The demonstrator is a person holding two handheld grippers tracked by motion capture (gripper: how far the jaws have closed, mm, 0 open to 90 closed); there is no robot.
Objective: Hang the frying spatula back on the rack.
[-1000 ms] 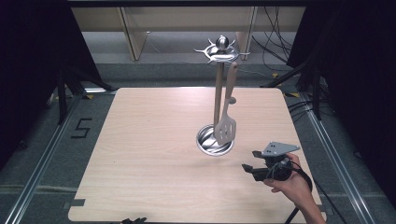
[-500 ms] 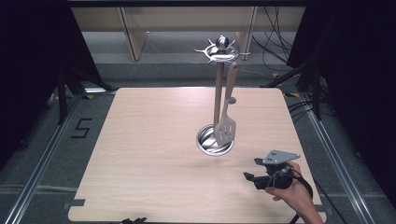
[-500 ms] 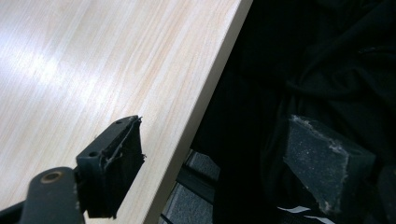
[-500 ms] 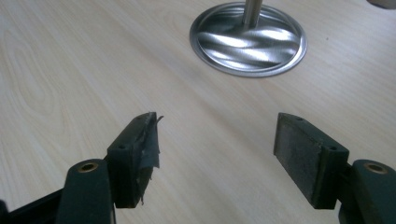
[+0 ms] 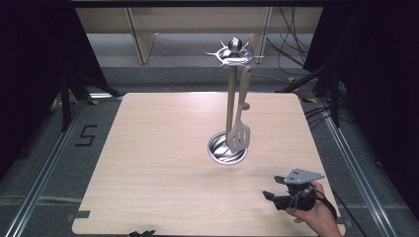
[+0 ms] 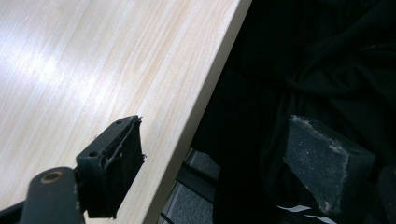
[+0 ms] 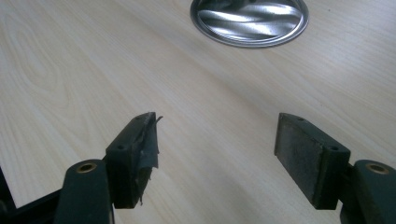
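Note:
A metal utensil stand (image 5: 230,98) rises from a round steel base (image 5: 220,150) at the table's middle right. A slotted spatula (image 5: 239,136) hangs from a hook on its top ring, blade over the base. My right gripper (image 5: 273,186) hovers low near the front right corner in a hand (image 5: 318,217), pointing left. In the right gripper view its jaws (image 7: 217,126) stand open; they have just been opening, with bare wood between them, and the base (image 7: 250,21) lies ahead. My left gripper (image 6: 215,126) is open over the table's near edge with nothing in it.
The wooden table (image 5: 163,148) sits on grey floor with metal rails at both sides. Cables (image 5: 289,49) and wooden furniture legs lie beyond the far edge. In the left gripper view, dark clothing (image 6: 327,70) lies off the table edge (image 6: 205,98).
My right gripper has drawn back from beside the stand's base toward the near edge and sunk lower. The spatula and stand have not moved.

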